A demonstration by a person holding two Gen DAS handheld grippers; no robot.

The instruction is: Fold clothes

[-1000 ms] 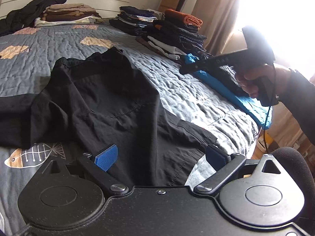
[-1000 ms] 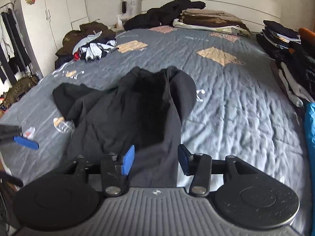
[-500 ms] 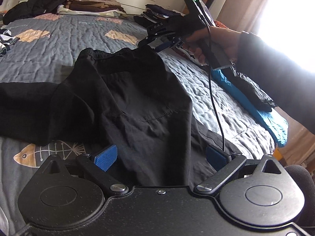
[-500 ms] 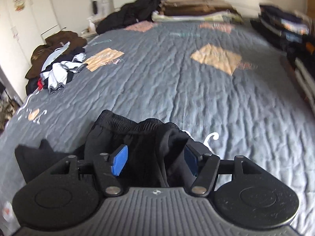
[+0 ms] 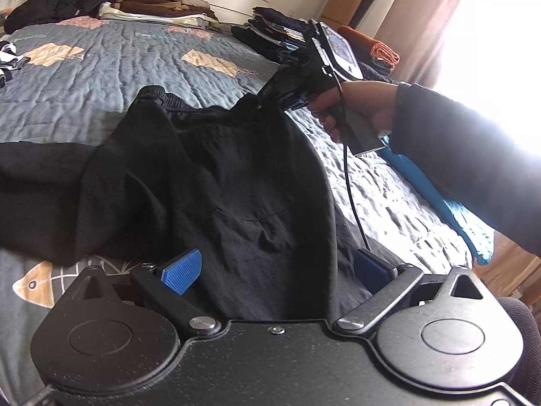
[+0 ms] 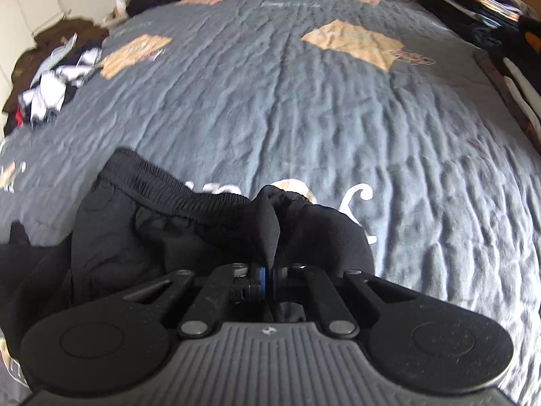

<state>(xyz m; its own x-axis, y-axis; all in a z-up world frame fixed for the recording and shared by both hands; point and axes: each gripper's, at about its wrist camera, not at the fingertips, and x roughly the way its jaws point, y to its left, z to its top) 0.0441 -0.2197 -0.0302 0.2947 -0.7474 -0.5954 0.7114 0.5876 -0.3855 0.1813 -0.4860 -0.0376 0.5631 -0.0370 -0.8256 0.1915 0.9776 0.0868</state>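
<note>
- Jaws of the right gripper (image 6: 268, 279) have just been closing and now pinch a fold of black cloth, a peak of fabric rising between the blue pads.
- That fold belongs to the waistband (image 6: 175, 187) end of the black trousers (image 5: 236, 182); the elastic band runs away to the left of the pinch in the right wrist view, so the grip sits at the band's right-hand corner.
- From the waistband the trousers stretch back toward the near edge of the bed (image 6: 304, 101), their long axis running from the right gripper's pinch down to the left gripper (image 5: 274, 267).
- Jaws of the left gripper stand wide, one blue pad on each side of the trouser leg's near end; the pads look clear of the cloth, so nothing is gripped there yet.
- One leg (image 5: 40, 182) trails off sideways from the trousers' middle, toward the left in the left wrist view, lying loose on the quilt.
- Judged from this, the right hand (image 5: 358, 108) owns the waistband end and the left gripper is the nearer one to the hem end; a fold would likely bring one end along that long axis to the other.
- Folded stacks (image 5: 159, 0) lie well beyond the waistband, by the headboard.
</note>
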